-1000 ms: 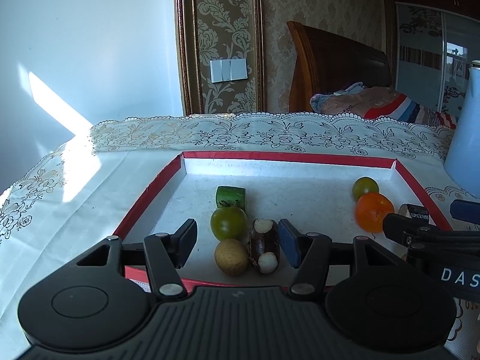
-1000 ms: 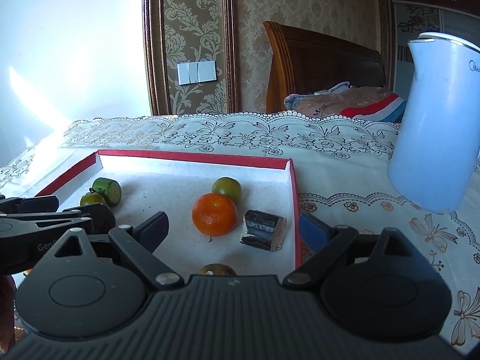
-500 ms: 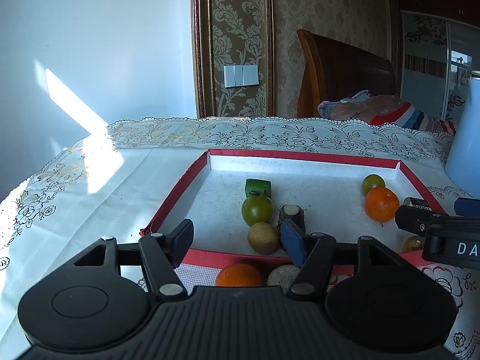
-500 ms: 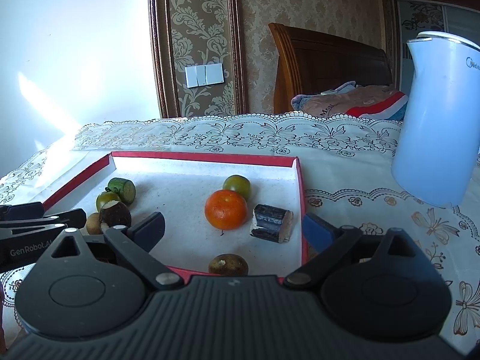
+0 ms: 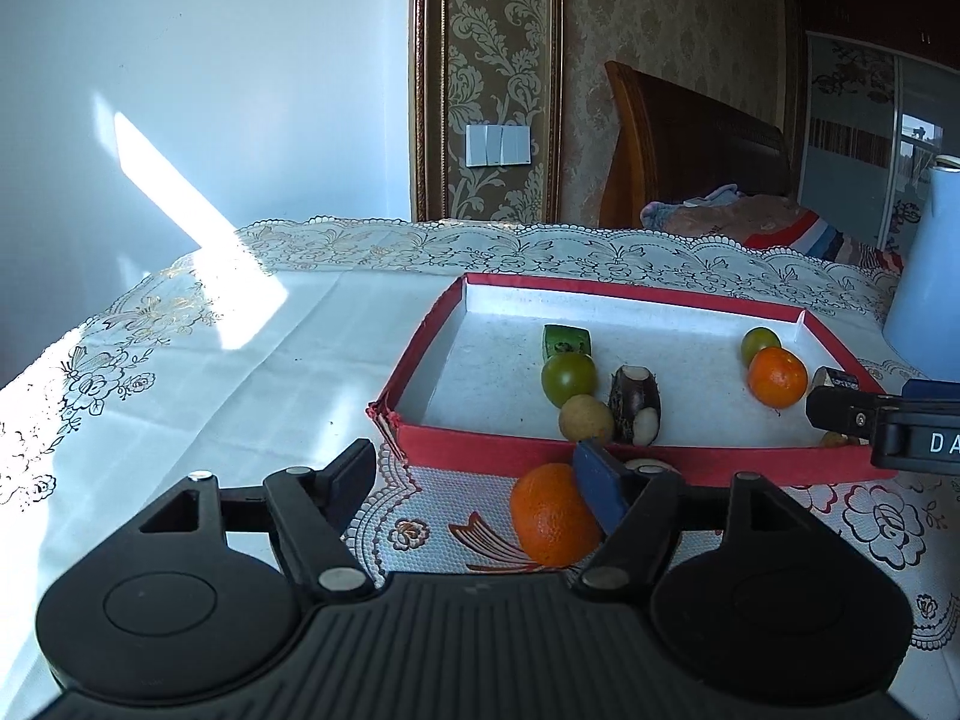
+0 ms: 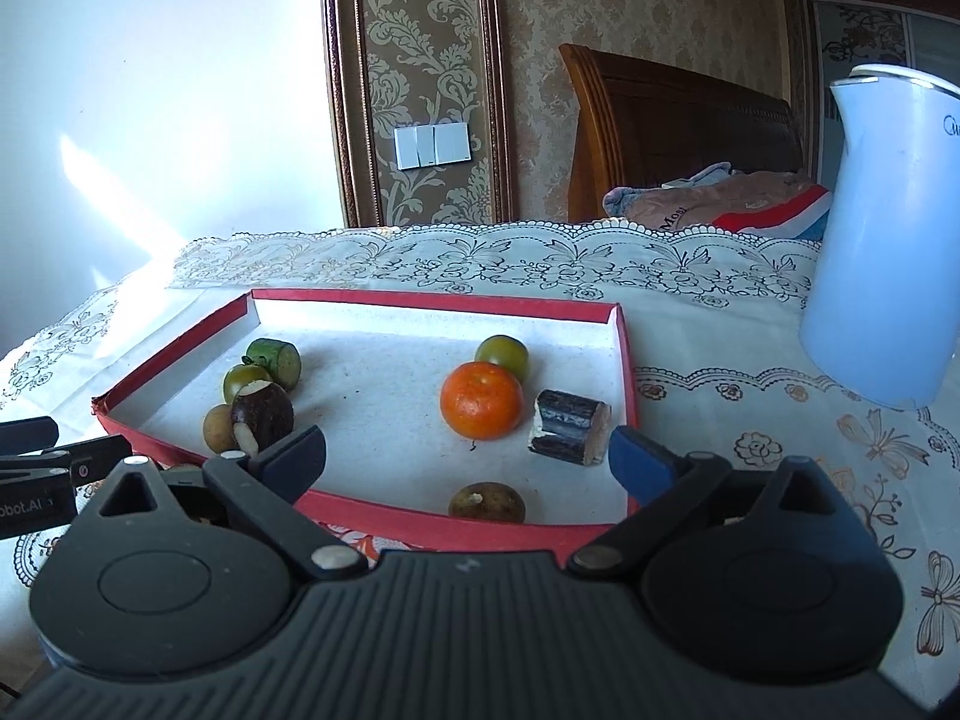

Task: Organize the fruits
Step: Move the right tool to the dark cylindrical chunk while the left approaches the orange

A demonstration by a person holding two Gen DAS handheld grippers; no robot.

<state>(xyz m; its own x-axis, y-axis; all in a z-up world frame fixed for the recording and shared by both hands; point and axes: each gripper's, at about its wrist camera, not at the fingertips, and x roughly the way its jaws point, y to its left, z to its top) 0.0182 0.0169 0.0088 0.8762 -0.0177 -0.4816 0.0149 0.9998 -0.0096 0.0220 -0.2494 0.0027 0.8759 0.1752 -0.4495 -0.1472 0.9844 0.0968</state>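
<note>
A red-rimmed tray (image 5: 480, 441) (image 6: 384, 519) on the table holds several fruits: a cucumber piece (image 5: 565, 343), green fruits (image 5: 569, 378) (image 6: 503, 358), a tan ball (image 5: 585, 418), a dark chestnut (image 5: 634, 404), an orange (image 5: 777, 376) (image 6: 481, 399), a dark cane piece (image 6: 569, 435) and a brown fruit (image 6: 487, 502). A second orange (image 5: 549, 514) lies on the cloth in front of the tray, beside my left gripper's right finger. My left gripper (image 5: 480, 480) is open and empty. My right gripper (image 6: 468, 456) is open and empty above the tray's near edge.
A pale blue kettle (image 6: 882, 240) stands on the table right of the tray. A small pale object (image 5: 651, 468) lies by the outside orange, mostly hidden. The lace tablecloth (image 5: 210, 372) stretches left. A bed headboard (image 6: 678, 132) is behind the table.
Both grippers have drawn back from the tray and stayed open. The left one has also shifted left, bringing the orange on the cloth into view.
</note>
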